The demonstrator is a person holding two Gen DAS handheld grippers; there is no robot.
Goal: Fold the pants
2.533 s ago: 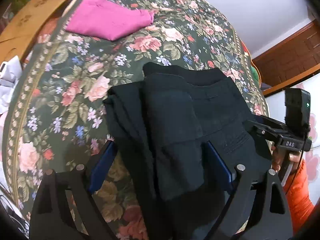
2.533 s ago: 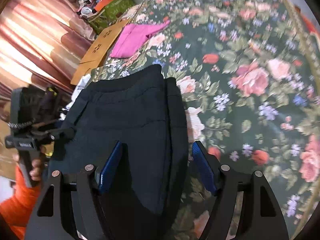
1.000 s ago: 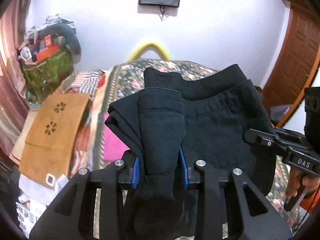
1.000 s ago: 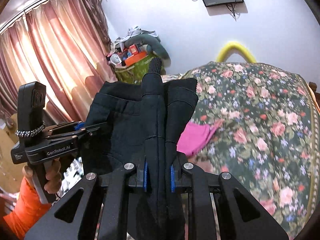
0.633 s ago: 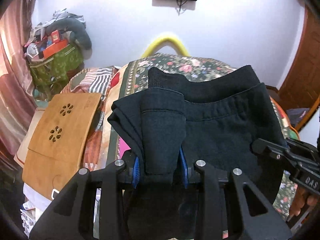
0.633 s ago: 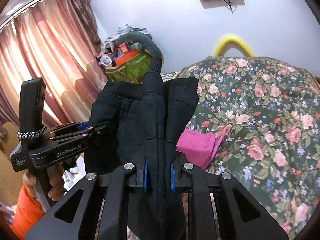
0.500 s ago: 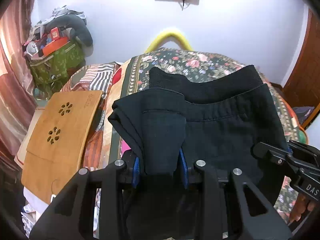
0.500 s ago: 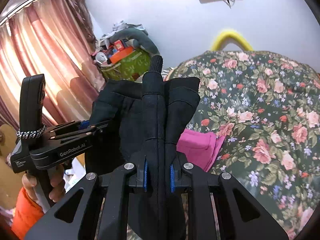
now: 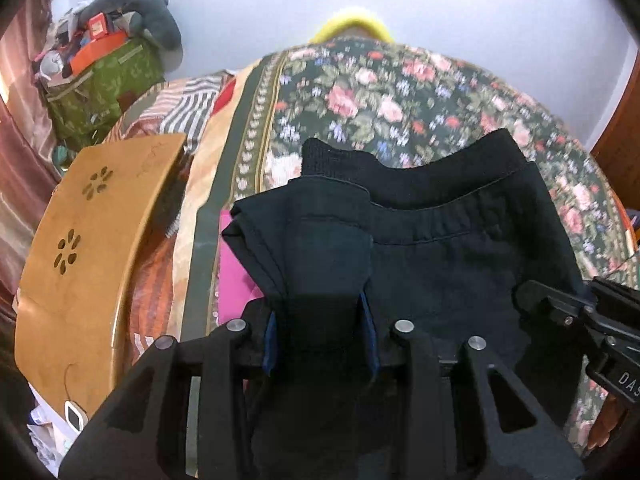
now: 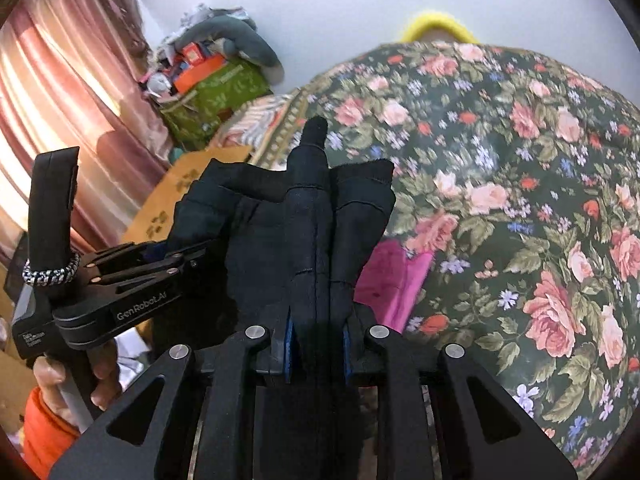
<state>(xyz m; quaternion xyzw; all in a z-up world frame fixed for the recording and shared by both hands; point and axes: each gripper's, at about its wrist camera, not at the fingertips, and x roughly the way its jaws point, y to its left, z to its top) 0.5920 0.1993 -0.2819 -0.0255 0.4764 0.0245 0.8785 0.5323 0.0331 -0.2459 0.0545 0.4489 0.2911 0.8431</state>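
Black pants [image 9: 460,248] held up over the floral bedspread [image 9: 400,92], folded into a thick multi-layer bundle. Left wrist view: the bundle fills the centre and lower right of the frame. Fabric is matte black, slightly fuzzy. Elastic waistband with a stitched seam runs across the upper centre-right; a second ribbed band edge stands up behind it. At centre left the layers are bunched into a rounded wad with visible folded edges.

Left gripper [image 9: 320,344]: jaws opening, blue pads on either side of the wad at lower centre, cloth between them and pressed on both sides. Still a grasp on the pants.

Right gripper [image 10: 318,344]: jaws opening, blue pads flanking a narrow vertical ridge of the pants [image 10: 312,240] at lower centre of the right wrist view. Cloth fills the gap; grasped. Ridge rises to a blunt tip at upper centre, with flatter flaps spreading to either side.

Right wrist view, left edge: the left gripper body, held by a hand [image 10: 76,376] with an orange sleeve [image 10: 44,432], clamps the far side of the bundle.

Pink folded garment [image 10: 396,276] lies on the bedspread, partly hidden behind the pants. Wooden lap table [image 9: 92,248] at left of the left wrist view. Green bag [image 9: 104,84] with clutter at upper left. Background slightly motion-blurred.
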